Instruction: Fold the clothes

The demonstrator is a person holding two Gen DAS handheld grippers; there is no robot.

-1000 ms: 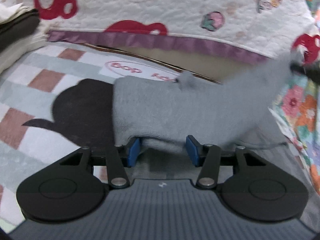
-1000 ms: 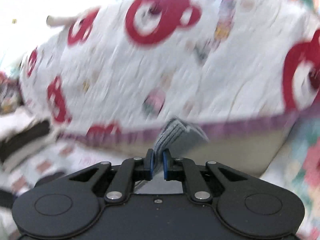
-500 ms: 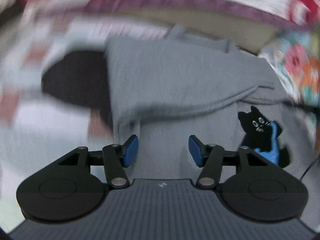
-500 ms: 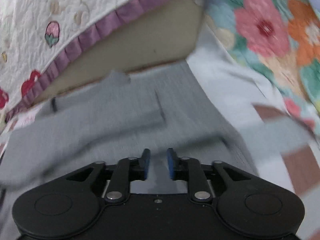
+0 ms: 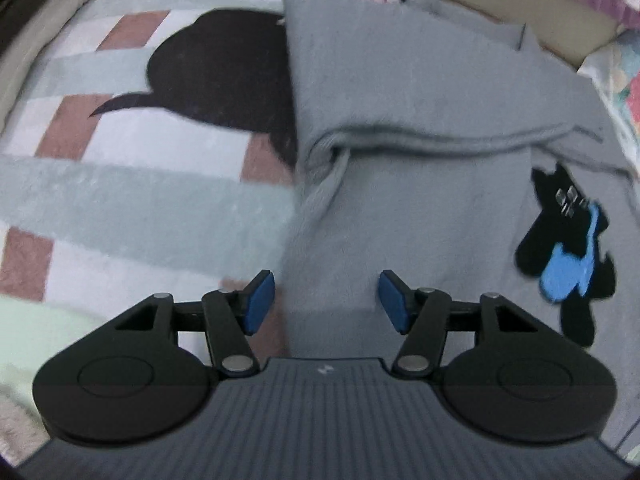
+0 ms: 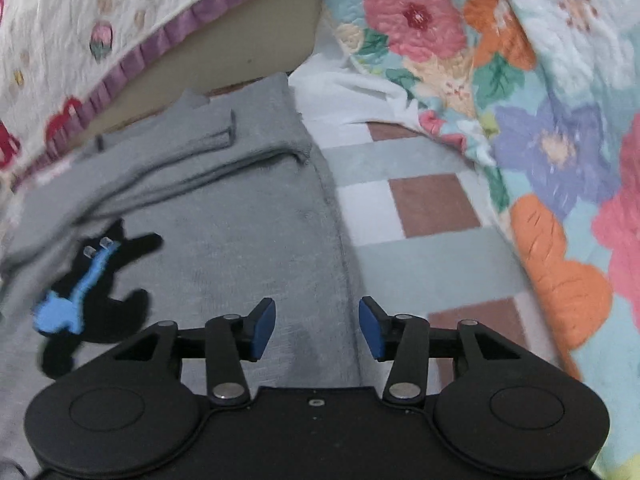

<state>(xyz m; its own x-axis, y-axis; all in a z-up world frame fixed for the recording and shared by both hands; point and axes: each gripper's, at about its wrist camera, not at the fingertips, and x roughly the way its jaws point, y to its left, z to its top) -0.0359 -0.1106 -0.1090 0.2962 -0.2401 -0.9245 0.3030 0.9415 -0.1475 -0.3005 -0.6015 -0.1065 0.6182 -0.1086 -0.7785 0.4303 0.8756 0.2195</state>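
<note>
surface: checked blanket (image 5: 132, 200), quilts behind
sweater (image 5: 420, 120): one, grey, top folded down, black cat patch (image 5: 568, 248)
left gripper (image 5: 326, 300): fingers spread, empty
right gripper (image 6: 317, 330): fingers spread, empty

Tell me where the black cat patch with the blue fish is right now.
The black cat patch sits on the grey fleece sweater's lower front, below the folded-over flap: right of the open left gripper in its view, left of the open right gripper in its view.
</note>
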